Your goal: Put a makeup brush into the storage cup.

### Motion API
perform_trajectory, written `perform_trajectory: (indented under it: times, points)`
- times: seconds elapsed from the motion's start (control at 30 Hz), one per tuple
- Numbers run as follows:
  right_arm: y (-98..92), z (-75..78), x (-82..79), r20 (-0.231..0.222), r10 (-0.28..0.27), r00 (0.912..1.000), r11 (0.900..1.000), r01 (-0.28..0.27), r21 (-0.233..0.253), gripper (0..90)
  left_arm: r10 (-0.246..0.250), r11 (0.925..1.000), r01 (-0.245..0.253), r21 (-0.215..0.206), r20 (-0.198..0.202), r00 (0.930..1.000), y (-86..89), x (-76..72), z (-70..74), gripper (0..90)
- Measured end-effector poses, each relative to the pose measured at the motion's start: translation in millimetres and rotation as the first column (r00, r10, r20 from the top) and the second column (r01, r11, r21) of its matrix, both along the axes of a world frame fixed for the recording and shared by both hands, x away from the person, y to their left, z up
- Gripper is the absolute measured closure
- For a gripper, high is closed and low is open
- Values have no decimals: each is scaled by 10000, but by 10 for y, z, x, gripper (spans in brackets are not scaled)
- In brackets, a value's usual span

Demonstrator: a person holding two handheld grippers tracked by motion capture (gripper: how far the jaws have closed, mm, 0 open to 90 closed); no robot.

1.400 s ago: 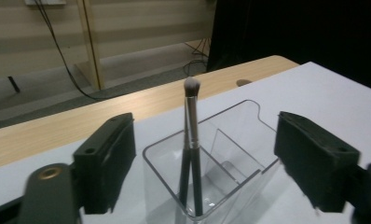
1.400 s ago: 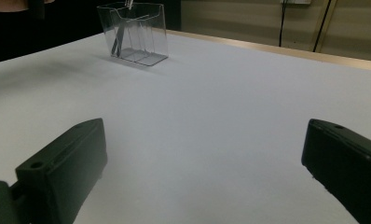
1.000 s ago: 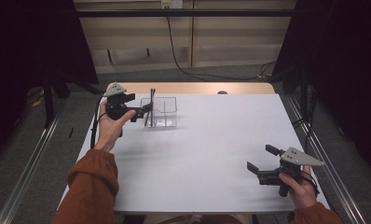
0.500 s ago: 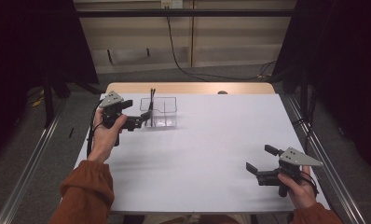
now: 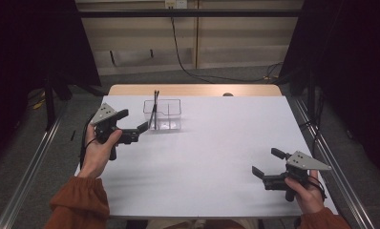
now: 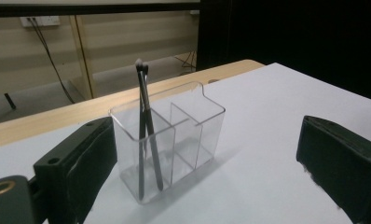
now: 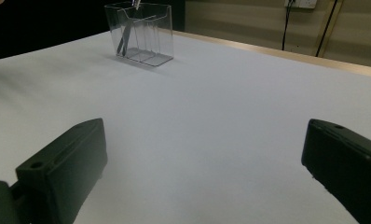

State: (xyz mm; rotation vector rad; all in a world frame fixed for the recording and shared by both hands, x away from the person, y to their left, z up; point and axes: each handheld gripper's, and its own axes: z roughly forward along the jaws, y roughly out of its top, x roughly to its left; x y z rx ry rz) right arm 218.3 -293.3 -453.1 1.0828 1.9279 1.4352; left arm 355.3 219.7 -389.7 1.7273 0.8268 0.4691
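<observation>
Left gripper (image 5: 134, 125) back from organizer (image 5: 163, 115)

A white table (image 5: 202, 157) with a wooden far edge (image 5: 193, 90); a black cable (image 5: 178, 47) trails down the wall behind.

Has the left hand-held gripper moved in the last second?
Yes. The left hand-held gripper has pulled back leftward and toward the person, away from the clear box.
</observation>
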Motion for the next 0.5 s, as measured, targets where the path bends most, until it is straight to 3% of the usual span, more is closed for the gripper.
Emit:
perform_trajectory:
  times: [0.5]
  points:
    - [-8,6,-11,41,-36,10000,10000,36,-39,0,416,9991,-413,-130,221,9989,186,-413,-119,47]
